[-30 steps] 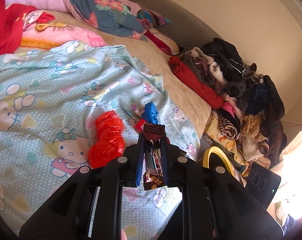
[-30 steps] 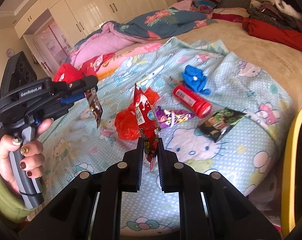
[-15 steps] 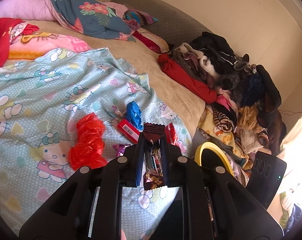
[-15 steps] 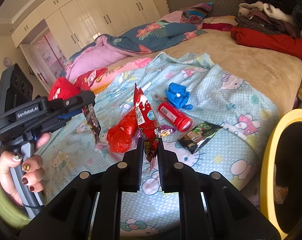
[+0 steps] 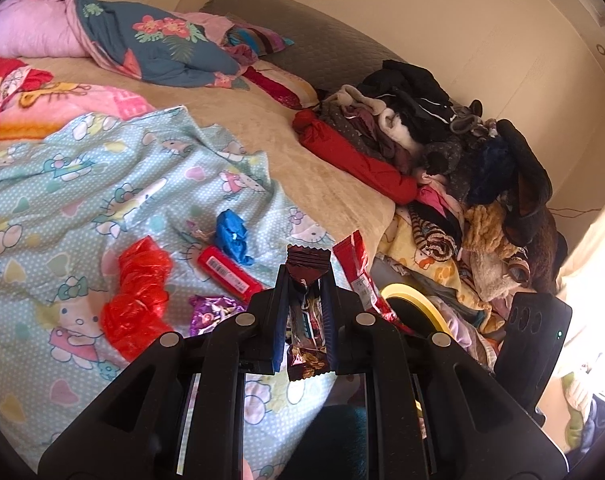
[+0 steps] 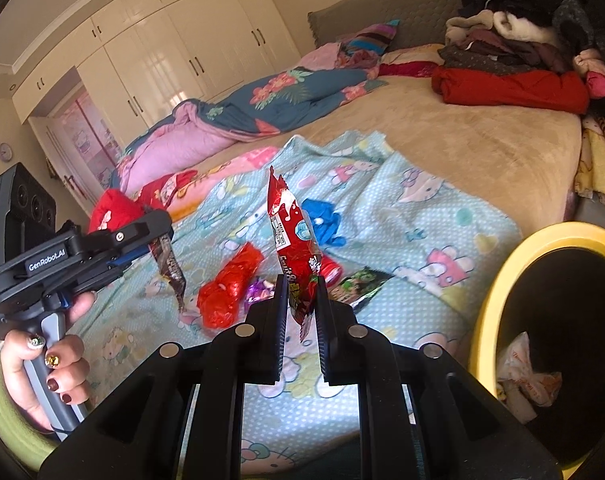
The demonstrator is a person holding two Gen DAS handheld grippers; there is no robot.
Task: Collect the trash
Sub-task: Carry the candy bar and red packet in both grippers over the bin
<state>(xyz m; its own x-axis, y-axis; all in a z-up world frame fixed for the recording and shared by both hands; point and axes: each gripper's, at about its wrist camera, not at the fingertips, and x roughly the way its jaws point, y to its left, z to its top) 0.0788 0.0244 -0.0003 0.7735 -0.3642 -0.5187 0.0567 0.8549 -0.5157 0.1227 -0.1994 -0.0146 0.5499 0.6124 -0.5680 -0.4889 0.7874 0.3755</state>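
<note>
In hand: my left gripper [image 5: 305, 312] pinches a brown wrapper [image 5: 307, 264]; my right gripper [image 6: 300, 300] pinches a red wrapper [image 6: 292, 236]; yellow-rimmed bin [image 6: 498, 280] just right of it, some trash inside; left ahead on the blanket [image 6: 422, 216]: red bag [image 6: 228, 284], red tube [image 5: 228, 276], blue wad [image 6: 322, 222], purple wrapper [image 5: 212, 312], green packet [image 6: 360, 284].

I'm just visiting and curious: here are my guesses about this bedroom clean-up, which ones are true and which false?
1. The left gripper is shut on a brown wrapper. True.
2. The right gripper is empty. False: it is shut on a red wrapper.
3. A red tube lies on the cartoon blanket. True.
4. The yellow-rimmed bin is blue-rimmed and empty. False: yellow rim, with crumpled trash inside.
</note>
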